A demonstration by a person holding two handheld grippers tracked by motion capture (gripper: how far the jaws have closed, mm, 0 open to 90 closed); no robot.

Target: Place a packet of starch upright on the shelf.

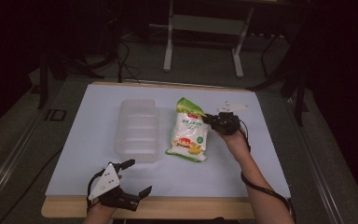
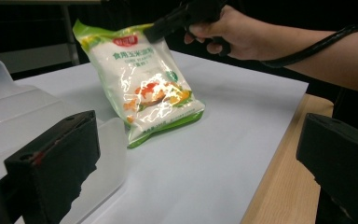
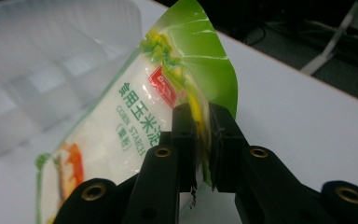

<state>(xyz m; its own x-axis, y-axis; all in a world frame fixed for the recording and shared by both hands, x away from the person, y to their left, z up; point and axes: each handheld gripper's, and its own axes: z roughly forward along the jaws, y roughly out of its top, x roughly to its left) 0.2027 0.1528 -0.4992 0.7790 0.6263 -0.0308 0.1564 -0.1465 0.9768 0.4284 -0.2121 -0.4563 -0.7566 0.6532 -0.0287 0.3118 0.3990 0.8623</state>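
A white and green bag of corn starch (image 1: 189, 133) is tilted up at mid-table, its top corner lifted and its bottom edge on the white sheet. My right gripper (image 1: 208, 117) is shut on the bag's green top edge; in the right gripper view the bag (image 3: 135, 116) has its edge pinched between the two black jaws of my right gripper (image 3: 204, 135). In the left gripper view the bag (image 2: 144, 84) hangs from that gripper (image 2: 156, 30). My left gripper (image 1: 137, 176) rests at the table's front left edge, jaws wide open and nothing between them.
A clear plastic container (image 1: 137, 130) lies just left of the bag on the white sheet (image 1: 261, 158). Close to my left jaw stands the container's near corner (image 2: 51, 121). The wooden table edge (image 1: 191, 207) runs along the front. Metal stand legs (image 1: 170, 51) are behind the table.
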